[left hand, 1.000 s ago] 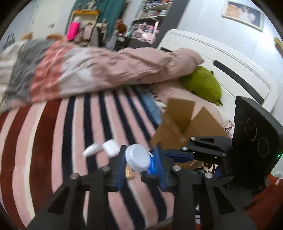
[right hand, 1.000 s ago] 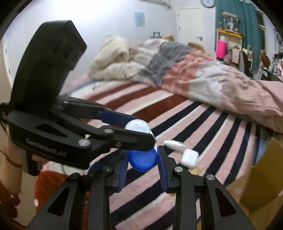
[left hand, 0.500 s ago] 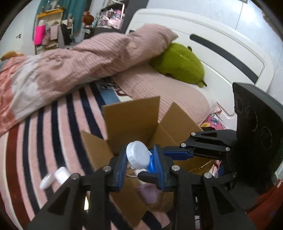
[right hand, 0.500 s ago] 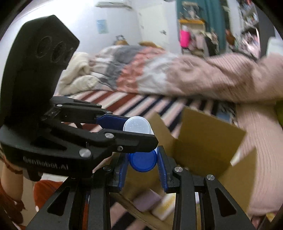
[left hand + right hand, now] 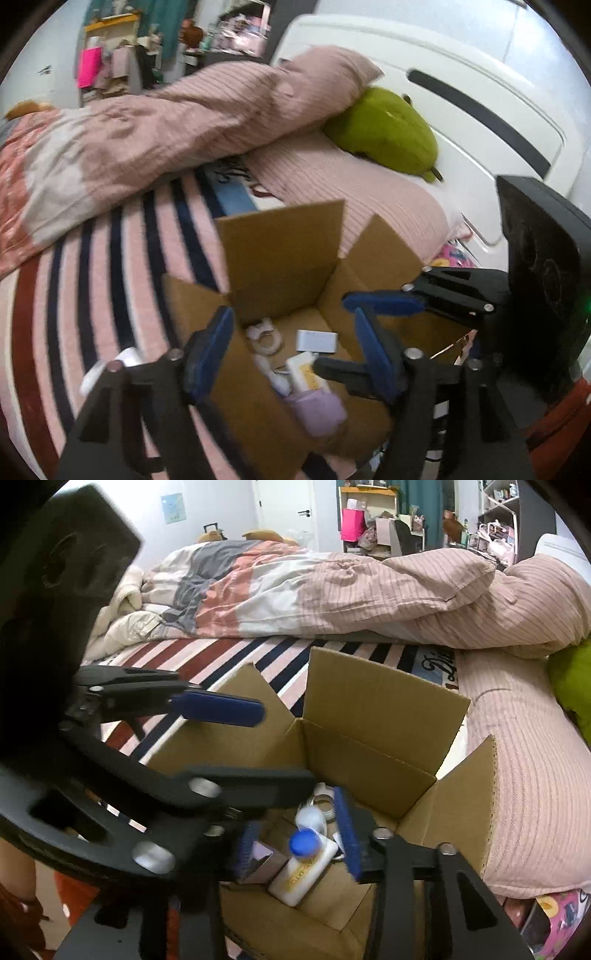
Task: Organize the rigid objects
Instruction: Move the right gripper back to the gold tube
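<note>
Below our spread fingers, the white bottle (image 5: 304, 867) with its blue cap lies inside the cardboard box (image 5: 376, 771); our left gripper (image 5: 291, 350) and right gripper (image 5: 295, 840) both hang wide apart, holding nothing.

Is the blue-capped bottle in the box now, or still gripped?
In the box. The blue-capped bottle lies tipped on its side inside the cardboard box, and both the left gripper and right gripper are open and empty.

Black tool (image 5: 295, 350) frames, blue pads (image 5: 208, 349), silver screws.
</note>
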